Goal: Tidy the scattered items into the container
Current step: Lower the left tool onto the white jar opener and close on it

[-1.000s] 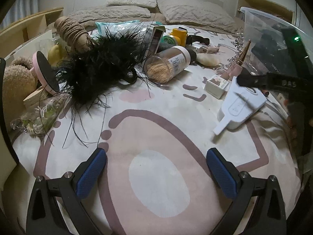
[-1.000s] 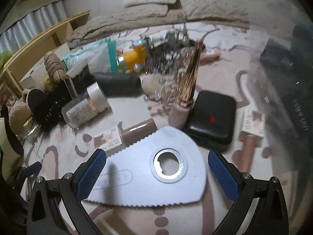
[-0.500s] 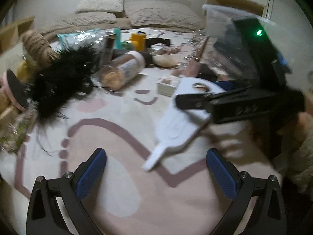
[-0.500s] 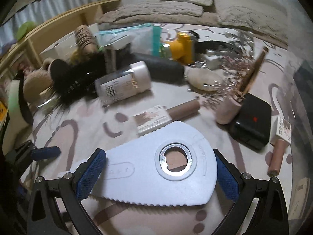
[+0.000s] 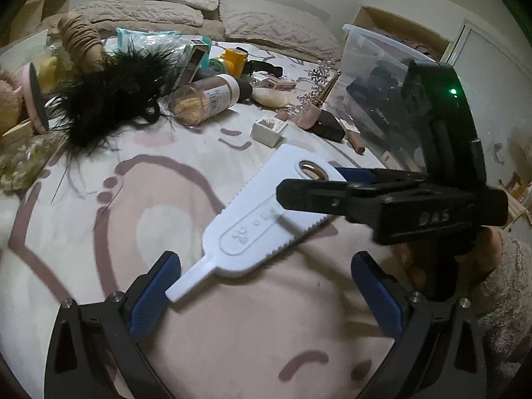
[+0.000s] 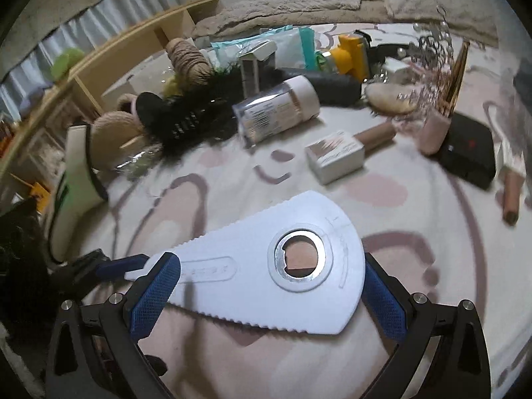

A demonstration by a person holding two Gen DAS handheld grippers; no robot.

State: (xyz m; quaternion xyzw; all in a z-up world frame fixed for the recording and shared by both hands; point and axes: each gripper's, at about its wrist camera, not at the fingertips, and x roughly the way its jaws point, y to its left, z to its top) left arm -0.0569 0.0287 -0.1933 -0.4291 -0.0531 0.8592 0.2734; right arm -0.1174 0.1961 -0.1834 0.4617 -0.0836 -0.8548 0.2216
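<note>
A white serrated plastic tool (image 6: 266,269) with a metal ring hole is held between the blue pads of my right gripper (image 6: 271,289), above the patterned bedspread. The left wrist view shows the tool (image 5: 266,219) with the right gripper (image 5: 316,186) clamped on its wide end. My left gripper (image 5: 266,289) is open, and the tool's narrow handle tip points at its left pad (image 5: 153,296). The clear plastic container (image 5: 372,76) stands at the right, holding dark items.
Scattered on the bed: a black feather piece (image 5: 109,96), a jar of sticks (image 5: 206,96), a small white box (image 5: 268,129), a yellow item (image 5: 234,61), a twine spool (image 5: 79,38), a black case (image 6: 468,156), brown tubes (image 6: 510,196). Pillows lie behind; a wooden shelf (image 6: 133,50) is at left.
The right gripper has carried the white tool toward the left gripper. The tool's handle tip is now beside the left gripper's left pad. Both views have shifted.
</note>
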